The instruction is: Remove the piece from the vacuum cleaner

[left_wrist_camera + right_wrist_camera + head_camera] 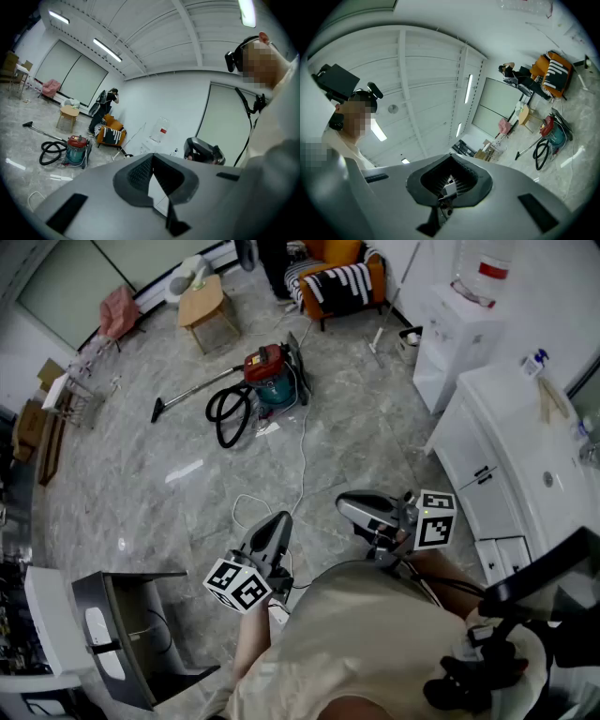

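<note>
The red and teal vacuum cleaner (270, 377) stands on the grey floor in the far middle of the head view. Its black hose (228, 415) lies coiled beside it, and its wand (192, 392) stretches to the left. It also shows small in the left gripper view as the vacuum cleaner (75, 149) and in the right gripper view as the vacuum cleaner (553, 129). My left gripper (277, 521) and right gripper (347, 504) are held close to my body, far from the vacuum. Both point upward and are shut with nothing in them: left gripper (152, 157), right gripper (451, 158).
A white cable (302, 460) runs across the floor from the vacuum towards me. A small wooden table (202, 302) and an orange armchair (336, 276) stand beyond it. A water dispenser (450, 329) and a white counter (525, 460) are on the right, a dark open box (131, 634) at lower left.
</note>
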Demonstrator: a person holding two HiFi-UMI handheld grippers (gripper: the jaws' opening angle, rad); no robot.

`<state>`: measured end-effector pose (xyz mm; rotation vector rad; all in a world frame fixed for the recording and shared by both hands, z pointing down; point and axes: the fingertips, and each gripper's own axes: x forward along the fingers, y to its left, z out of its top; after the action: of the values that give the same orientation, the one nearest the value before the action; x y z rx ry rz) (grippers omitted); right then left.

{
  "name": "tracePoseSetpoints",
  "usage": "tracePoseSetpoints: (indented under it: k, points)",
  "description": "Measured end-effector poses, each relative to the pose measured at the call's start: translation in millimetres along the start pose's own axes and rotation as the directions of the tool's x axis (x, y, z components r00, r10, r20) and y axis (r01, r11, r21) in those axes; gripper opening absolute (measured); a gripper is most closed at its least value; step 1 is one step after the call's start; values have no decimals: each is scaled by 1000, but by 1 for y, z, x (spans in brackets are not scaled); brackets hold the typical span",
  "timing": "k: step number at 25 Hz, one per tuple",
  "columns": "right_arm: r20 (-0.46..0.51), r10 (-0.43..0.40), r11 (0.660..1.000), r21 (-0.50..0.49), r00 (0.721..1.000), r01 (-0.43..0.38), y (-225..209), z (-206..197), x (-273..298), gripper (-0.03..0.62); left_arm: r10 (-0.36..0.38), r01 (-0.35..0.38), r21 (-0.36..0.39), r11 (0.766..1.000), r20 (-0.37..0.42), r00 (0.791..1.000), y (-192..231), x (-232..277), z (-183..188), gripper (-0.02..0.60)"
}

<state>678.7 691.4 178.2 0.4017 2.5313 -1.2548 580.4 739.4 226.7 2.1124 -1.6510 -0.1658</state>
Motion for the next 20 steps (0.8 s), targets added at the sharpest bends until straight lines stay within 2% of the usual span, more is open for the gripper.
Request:
tracePoseSetpoints:
  k: [4,14,20]
  points:
    - [-12,24,998,57,1000,-24,-14,17,-17,2,40,-40,5,999,-16,999,-10,23,-9,3]
    - [12,10,995,96,1000,-11,-35,43,-53,2,35,-32,42,999,-89,995,-22,74,-12,3]
    - [-7,34,991,133,999,-32,-44,46,-65,3,44,-35,72,997,-123,991,-32,90,-15,3]
